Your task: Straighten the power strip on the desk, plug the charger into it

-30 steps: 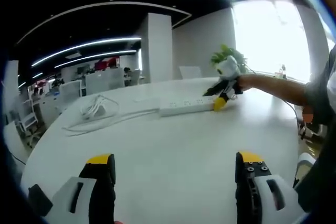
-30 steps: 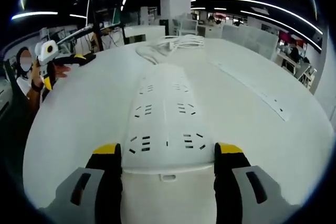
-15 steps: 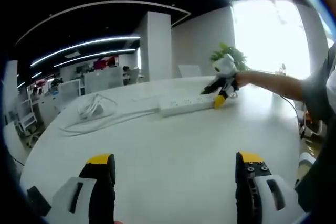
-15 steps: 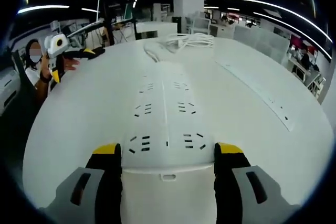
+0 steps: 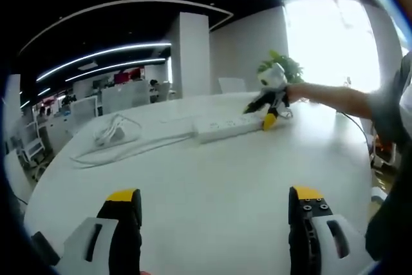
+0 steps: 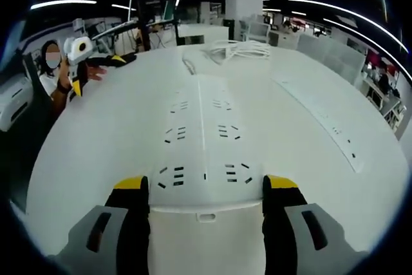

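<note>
A long white power strip (image 6: pixel 203 140) lies on the white round desk (image 5: pixel 212 178). My right gripper (image 6: pixel 206 185) is shut on the strip's near end, one jaw against each long side. In the left gripper view the strip (image 5: pixel 222 127) lies far across the desk, with the right gripper (image 5: pixel 270 115) at its right end. A white charger with its coiled cable (image 5: pixel 114 133) sits to the left of the strip, also seen as the charger (image 6: pixel 237 47) beyond the strip's far end. My left gripper (image 5: pixel 209 198) hangs open over bare desk, and shows as the left gripper (image 6: pixel 119 60) at the desk's left edge.
A person's arm (image 5: pixel 335 98) reaches in behind the right gripper. A thin white cable (image 5: pixel 129 149) runs from the strip toward the charger. A flat white slotted bar (image 6: pixel 322 123) lies on the desk to the right. A green plant (image 5: pixel 280 67) stands behind the desk.
The right gripper has turned slightly with the strip's end held in it, so the room behind has shifted in its view. The left gripper has stayed put.
</note>
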A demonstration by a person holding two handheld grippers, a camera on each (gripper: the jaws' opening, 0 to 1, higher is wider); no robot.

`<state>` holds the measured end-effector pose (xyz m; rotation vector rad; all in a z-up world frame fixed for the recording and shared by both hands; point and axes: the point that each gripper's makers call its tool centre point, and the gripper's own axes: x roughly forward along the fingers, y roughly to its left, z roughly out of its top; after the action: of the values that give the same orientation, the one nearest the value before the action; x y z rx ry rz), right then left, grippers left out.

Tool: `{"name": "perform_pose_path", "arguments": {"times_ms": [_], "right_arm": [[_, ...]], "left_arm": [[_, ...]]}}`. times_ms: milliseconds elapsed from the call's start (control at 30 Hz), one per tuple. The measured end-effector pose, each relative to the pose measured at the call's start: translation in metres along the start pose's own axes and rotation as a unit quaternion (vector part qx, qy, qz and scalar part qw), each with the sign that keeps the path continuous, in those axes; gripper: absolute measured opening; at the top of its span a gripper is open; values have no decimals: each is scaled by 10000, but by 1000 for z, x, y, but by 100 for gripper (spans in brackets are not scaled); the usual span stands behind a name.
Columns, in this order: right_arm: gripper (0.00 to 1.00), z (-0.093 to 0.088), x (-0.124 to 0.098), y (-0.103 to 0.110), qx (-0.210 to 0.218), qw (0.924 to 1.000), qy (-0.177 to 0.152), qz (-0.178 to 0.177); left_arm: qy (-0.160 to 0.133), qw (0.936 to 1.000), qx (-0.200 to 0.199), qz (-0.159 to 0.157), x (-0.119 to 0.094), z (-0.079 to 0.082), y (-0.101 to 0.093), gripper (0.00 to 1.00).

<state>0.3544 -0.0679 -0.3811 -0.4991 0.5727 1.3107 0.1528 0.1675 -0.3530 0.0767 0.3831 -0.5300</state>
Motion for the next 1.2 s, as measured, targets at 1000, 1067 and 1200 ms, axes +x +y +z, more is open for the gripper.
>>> {"name": "perform_pose_path", "arguments": {"times_ms": [1000,1067,1200], "right_arm": [[70,3,2,-17,-516,9972,73,537],[70,4,2,-18,-538,9970,44,562],[70,4,2,-18,-579,9964,52,613]], "left_arm": [[68,9999,-4,107,2,0,5,98],[76,9999,-1,101,4,-1,5,98],[82,9999,16,89,4,-1,4,98]]}}
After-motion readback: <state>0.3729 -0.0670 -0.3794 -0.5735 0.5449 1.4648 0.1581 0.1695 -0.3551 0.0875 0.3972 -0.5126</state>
